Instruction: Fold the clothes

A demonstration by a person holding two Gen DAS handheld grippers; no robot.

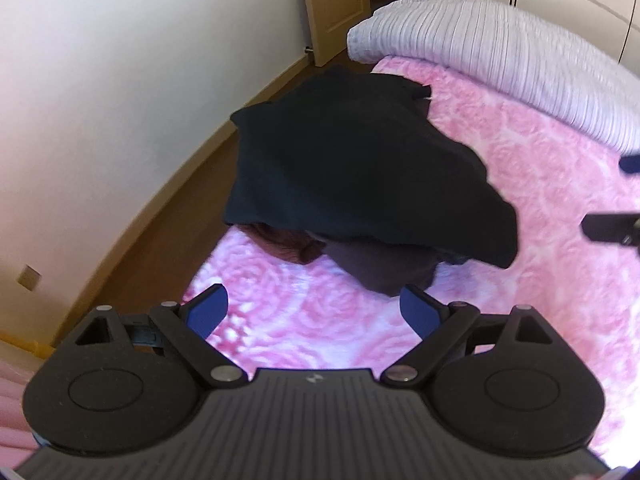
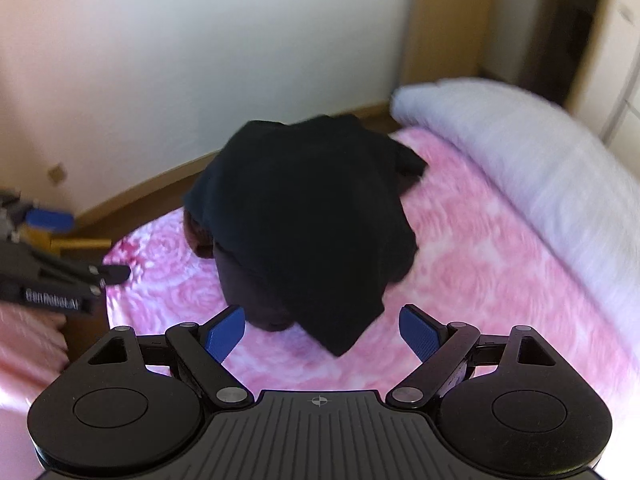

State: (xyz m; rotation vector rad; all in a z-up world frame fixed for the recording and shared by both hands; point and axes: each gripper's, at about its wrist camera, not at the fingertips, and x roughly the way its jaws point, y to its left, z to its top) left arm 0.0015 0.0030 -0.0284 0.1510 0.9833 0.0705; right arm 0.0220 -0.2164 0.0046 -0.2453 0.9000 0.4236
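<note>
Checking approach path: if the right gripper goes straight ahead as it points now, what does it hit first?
Probably the black garment: its near corner hangs between the open fingers of the right gripper. Depth is unclear, so it might touch the pink blanket beneath first.

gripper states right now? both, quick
Left gripper: open, empty, short of the black garment.
Right gripper: open, empty, black garment's near corner hangs between its fingers, ungripped.

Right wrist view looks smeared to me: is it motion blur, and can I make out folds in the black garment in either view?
Right wrist view: motion blur smears the pink blanket and white duvet, while its own claw stays sharp. Left wrist view: steadier, with the duvet's ribbing readable. In both, the black garment is underexposed, a near-featureless dark mass; only its outline shows.
</note>
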